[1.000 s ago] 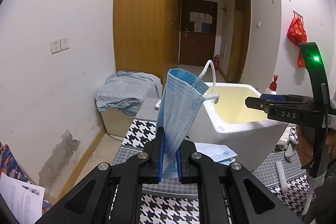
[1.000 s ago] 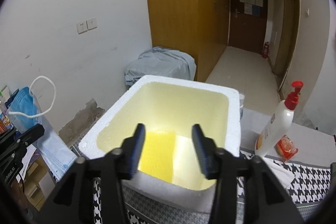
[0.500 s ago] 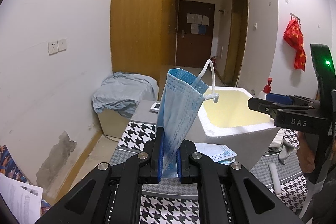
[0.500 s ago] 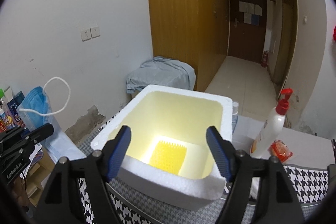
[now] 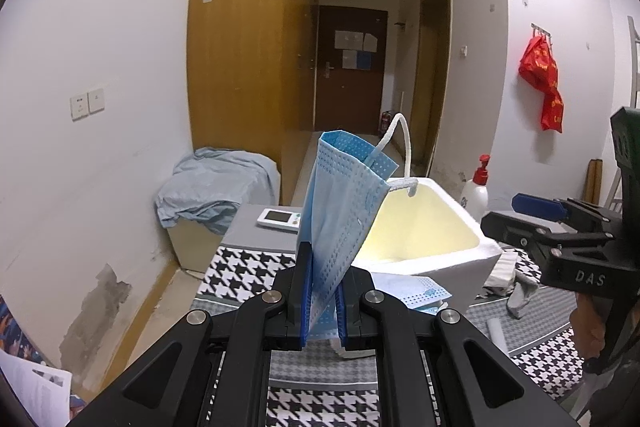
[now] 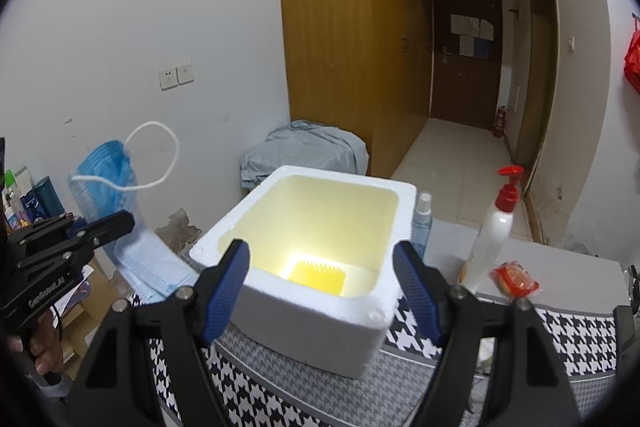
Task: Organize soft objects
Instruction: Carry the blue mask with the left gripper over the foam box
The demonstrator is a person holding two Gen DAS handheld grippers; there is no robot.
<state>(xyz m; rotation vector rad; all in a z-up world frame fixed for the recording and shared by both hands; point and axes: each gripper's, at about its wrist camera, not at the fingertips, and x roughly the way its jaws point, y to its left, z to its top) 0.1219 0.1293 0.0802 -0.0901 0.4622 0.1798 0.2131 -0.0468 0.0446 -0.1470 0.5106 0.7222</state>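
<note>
Left gripper (image 5: 322, 301) has its fingers pinching a blue face mask (image 5: 340, 211), which stands up between them. Right gripper (image 6: 322, 291) fingers are spread wide, the white foam box (image 6: 320, 311) sitting just beyond them, a yellow pad (image 6: 318, 273) on its bottom.

A table covered with a black-and-white houndstooth cloth (image 6: 576, 335) carries a white foam box (image 6: 320, 307), which stands on the cloth with a flat blue face mask (image 5: 416, 293) lying just beside its base. Past the cloth's edge the bare grey tabletop (image 5: 256, 233) holds a white remote control (image 5: 279, 219), while a white pump bottle with a red top (image 6: 494, 231), a small clear spray bottle (image 6: 421, 223) and a red snack packet (image 6: 516, 279) stand or lie close to the box. White and grey cloths (image 5: 516, 285) and a small white tube (image 5: 496, 331) also lie on the patterned cover.
</note>
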